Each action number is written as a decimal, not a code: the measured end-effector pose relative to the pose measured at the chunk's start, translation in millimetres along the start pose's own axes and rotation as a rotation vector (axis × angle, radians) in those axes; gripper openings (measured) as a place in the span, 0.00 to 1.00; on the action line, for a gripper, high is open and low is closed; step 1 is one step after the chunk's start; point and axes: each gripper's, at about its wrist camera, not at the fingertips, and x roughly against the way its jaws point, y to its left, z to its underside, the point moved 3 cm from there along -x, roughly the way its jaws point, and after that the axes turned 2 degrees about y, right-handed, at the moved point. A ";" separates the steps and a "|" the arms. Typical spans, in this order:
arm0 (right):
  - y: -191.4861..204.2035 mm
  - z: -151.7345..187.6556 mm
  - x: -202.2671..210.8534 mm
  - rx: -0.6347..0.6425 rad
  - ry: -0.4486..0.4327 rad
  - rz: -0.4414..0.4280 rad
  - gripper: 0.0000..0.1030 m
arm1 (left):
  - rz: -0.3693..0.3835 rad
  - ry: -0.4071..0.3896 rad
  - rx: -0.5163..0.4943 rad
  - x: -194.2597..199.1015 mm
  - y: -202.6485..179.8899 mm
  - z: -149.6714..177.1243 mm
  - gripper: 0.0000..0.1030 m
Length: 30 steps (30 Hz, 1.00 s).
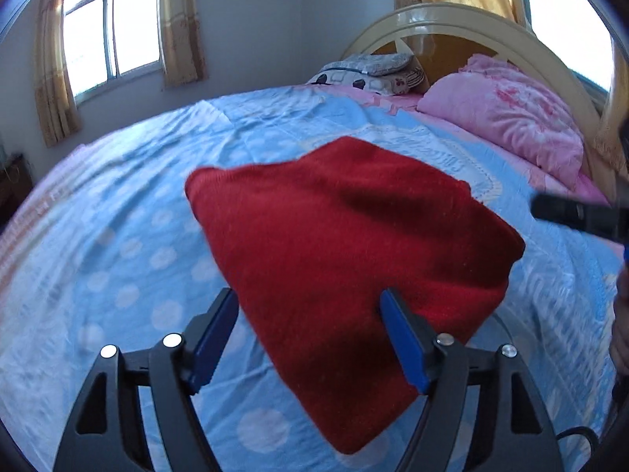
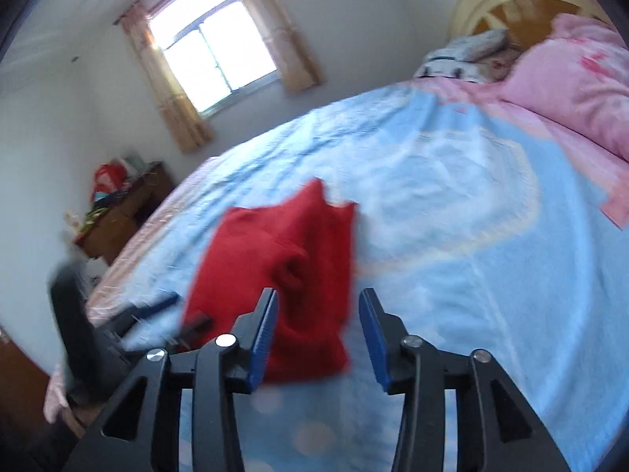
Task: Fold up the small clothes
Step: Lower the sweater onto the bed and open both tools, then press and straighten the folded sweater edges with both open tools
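Lying folded on the blue spotted bedspread (image 1: 129,236), the red knitted garment (image 1: 346,259) sits near the middle of the bed, well short of the pink pillow (image 1: 507,118) by the cream headboard (image 1: 452,23). The left gripper (image 1: 310,303) hangs over its near edge with its blue-padded fingers (image 1: 401,334) spread wide; cloth shows between them, but the pads do not press on it. The right gripper (image 2: 318,306) stands at the garment's other side, its fingers (image 2: 263,338) parted to a middling gap, also clamping nothing; one pad seems just to brush the wool, though the blur makes that hard to judge. From here the risk, to my eye, is undoing the fold: the knit looks soft and clingy, so a pad dragging away could catch the top layer and pull it open or skew the stack. The bedspread is loose too, and a low sweep might ruck it and shift the garment with it.
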 end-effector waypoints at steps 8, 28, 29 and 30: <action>8.6 -11.6 -77.1 0.053 0.196 0.074 0.12 | 0.077 -0.040 0.088 3.2 6.0 7.3 0.85; 60.7 -61.6 -78.0 0.290 0.096 0.014 0.37 | 0.131 0.016 0.151 -9.3 10.9 16.3 0.96; 61.8 -61.5 -87.9 0.305 0.116 0.028 0.37 | 0.135 0.007 0.165 -7.1 13.9 16.8 0.98; 59.4 -60.2 -100.2 0.312 0.152 0.046 0.37 | 0.133 -0.002 0.181 -5.2 17.6 17.2 0.99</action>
